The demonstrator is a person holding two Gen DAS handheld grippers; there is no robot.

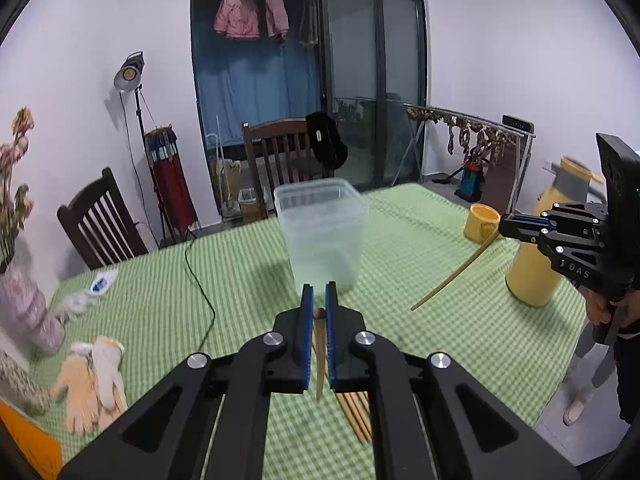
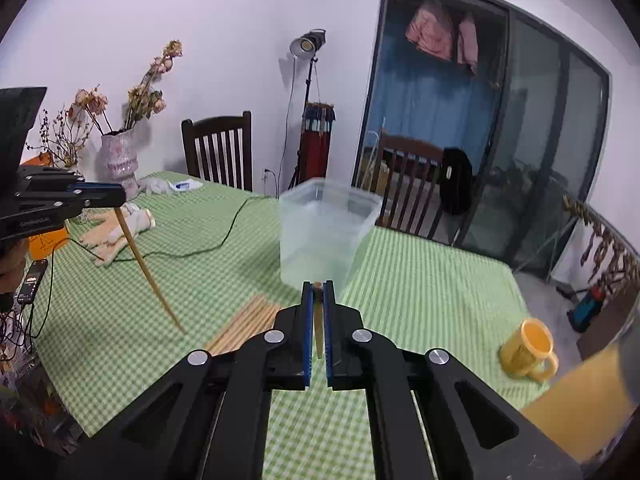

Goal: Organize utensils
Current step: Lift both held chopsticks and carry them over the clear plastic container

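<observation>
Short of the tub (image 1: 322, 232), both tongs, left (image 1: 319, 294) and right (image 2: 317, 292), pinched one chopstick each; tipping points down should drop them cleanly inside.

My left hand-held gripper (image 1: 319, 292) pinches a single wooden chopstick (image 1: 319, 354) between its blue pads, the stick pointing back toward me with its butt end up by the fingertips. Straight ahead stands a clear plastic container (image 1: 322, 232), upright on the green checked surface (image 1: 400, 320). Below my fingers I see a bundle of chopsticks (image 1: 354, 412) lying flat. Off to the right, my right hand-held gripper (image 1: 505, 227) holds a second chopstick (image 1: 456, 274) slanting down toward the cloth, in front of a yellow mug (image 1: 481, 222) and a tall yellow canister (image 1: 534, 276). Work gloves (image 1: 94, 376) lie at the left.
</observation>
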